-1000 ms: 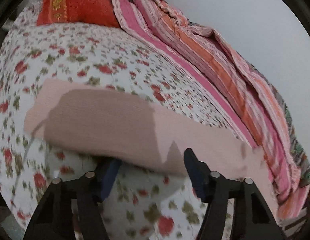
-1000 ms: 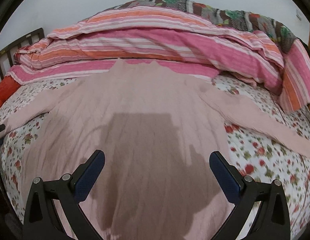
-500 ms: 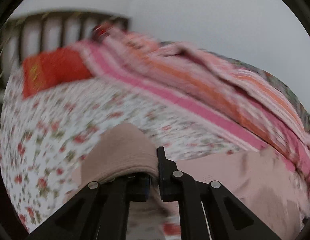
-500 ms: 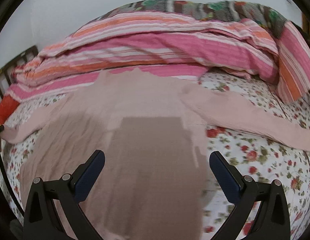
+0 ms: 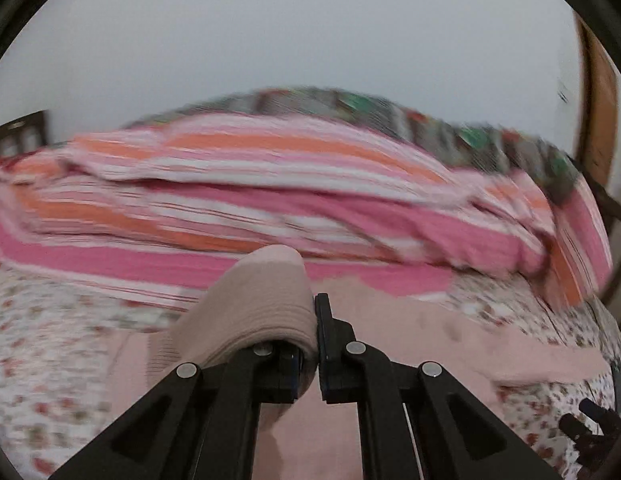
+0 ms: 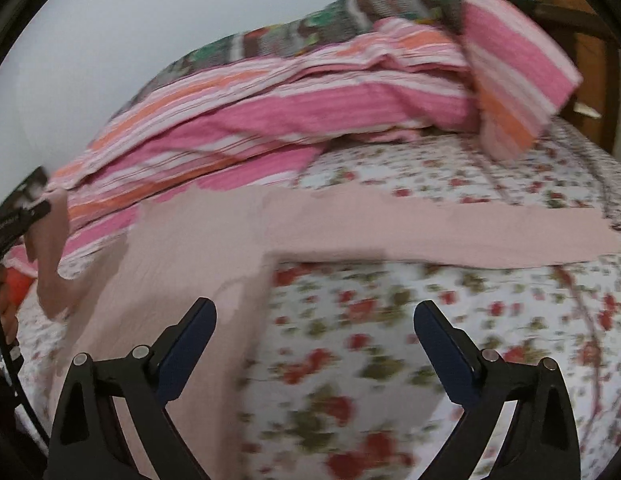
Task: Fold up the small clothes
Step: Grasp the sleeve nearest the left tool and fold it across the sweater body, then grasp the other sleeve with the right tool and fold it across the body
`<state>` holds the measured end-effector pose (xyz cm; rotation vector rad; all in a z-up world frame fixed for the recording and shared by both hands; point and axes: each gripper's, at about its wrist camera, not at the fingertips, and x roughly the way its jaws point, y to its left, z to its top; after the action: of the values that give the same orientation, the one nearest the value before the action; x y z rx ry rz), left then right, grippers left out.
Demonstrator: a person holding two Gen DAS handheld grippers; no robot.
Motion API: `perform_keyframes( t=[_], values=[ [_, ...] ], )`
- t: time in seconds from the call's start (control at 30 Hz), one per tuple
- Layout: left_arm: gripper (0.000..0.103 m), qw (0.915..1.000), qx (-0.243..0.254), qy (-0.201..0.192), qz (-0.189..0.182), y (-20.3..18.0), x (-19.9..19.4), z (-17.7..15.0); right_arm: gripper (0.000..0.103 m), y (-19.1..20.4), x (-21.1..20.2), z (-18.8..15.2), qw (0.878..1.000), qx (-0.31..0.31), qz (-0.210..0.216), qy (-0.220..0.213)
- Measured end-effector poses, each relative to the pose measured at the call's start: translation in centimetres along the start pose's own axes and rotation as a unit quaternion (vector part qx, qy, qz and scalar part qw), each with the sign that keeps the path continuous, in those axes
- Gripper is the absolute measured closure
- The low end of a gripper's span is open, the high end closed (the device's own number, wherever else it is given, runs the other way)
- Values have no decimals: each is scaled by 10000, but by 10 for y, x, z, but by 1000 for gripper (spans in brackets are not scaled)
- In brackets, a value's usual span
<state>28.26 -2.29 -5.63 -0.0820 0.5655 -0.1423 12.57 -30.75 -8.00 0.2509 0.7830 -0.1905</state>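
On the floral bedspread (image 6: 390,360), left gripper (image 5: 315,344) clamped on pink sweater (image 6: 182,248) sleeve cuff; right gripper (image 6: 314,344) wide, empty, beside the sweater's side edge.

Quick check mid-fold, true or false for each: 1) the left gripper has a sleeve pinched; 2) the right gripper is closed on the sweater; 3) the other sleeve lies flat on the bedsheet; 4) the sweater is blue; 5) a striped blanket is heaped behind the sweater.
1. True: the left gripper is shut on a sleeve, lifted off the bed.
2. False: the right gripper is open, holding nothing.
3. True: the other sleeve lies stretched out on the floral bedsheet.
4. False: the sweater is pale pink.
5. True: the striped blanket is piled behind it.
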Motion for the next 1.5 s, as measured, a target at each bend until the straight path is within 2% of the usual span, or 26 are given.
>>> perform_keyframes(
  t=[0.1, 0.17, 0.3, 0.37, 0.43, 0.5, 0.57, 0.67, 0.77, 0.8, 0.83, 0.87, 0.93, 1.07, 1.23, 1.3, 1.37, 1.5],
  values=[
    [96, 9987, 187, 383, -292, -52, 33, -19, 5, -15, 3, 2, 9998, 126, -47, 120],
    [94, 9947, 305, 833, -519, -79, 56, -41, 5, -26, 5, 4, 9994, 306, -30, 169],
    [76, 9881, 369, 1363, -606, -94, 71, -69, 5, -28, 7, 6, 9992, 363, -42, 169],
    [64, 9879, 278, 1310, -779, -90, 61, -72, 5, -23, 8, 7, 9994, 296, -31, 173],
    [30, 9882, 187, 1181, -953, -74, 44, -70, 5, -13, 8, 6, 9997, 173, -12, 164],
    [19, 9904, 91, 867, -1070, -63, 31, -64, 5, -1, 10, 3, 9999, 36, 22, 150],
    [19, 9929, 117, 576, -1030, -41, 6, -65, 5, 11, 12, 1, 9999, -73, 65, 139],
    [19, 9957, 74, 472, -790, -7, -11, -69, 8, 34, 14, -3, 9992, -277, 267, 107],
    [19, 9984, -65, 554, -55, 35, -15, -78, 14, 57, 17, -5, 9973, -488, 533, 109],
    [19, 9977, -59, 635, 248, 49, -14, -82, 22, 68, 19, -6, 9960, -565, 676, 114],
    [19, 9957, -75, 765, 516, 67, -13, -85, 36, 77, 23, -6, 9950, -646, 754, 141],
    [19, 9943, -143, 870, 597, 79, -11, -85, 42, 87, 27, -6, 9942, -744, 752, 193],
    [19, 9929, -366, 981, 568, 102, -10, -83, 53, 112, 39, -3, 9916, -1059, 669, 325],
    [19, 9903, -899, 1035, 232, 139, -10, -86, 53, 157, 63, 5, 9813, -1735, 651, 520],
    [19, 9853, -1225, 1189, -6, 162, 0, -96, 52, 204, 106, 5, 9674, -2255, 597, 988],
    [19, 9842, -1224, 1279, 38, 161, 6, -100, 52, 217, 118, 2, 9623, -2527, 291, 961],
    [19, 9831, -1218, 1363, 77, 161, 14, -102, 53, 214, 118, 7, 9649, -2500, 98, 793],
    [19, 9842, -1131, 1357, 108, 153, 20, -100, 53, 166, 101, 32, 9845, -1650, 118, 588]
  ],
)
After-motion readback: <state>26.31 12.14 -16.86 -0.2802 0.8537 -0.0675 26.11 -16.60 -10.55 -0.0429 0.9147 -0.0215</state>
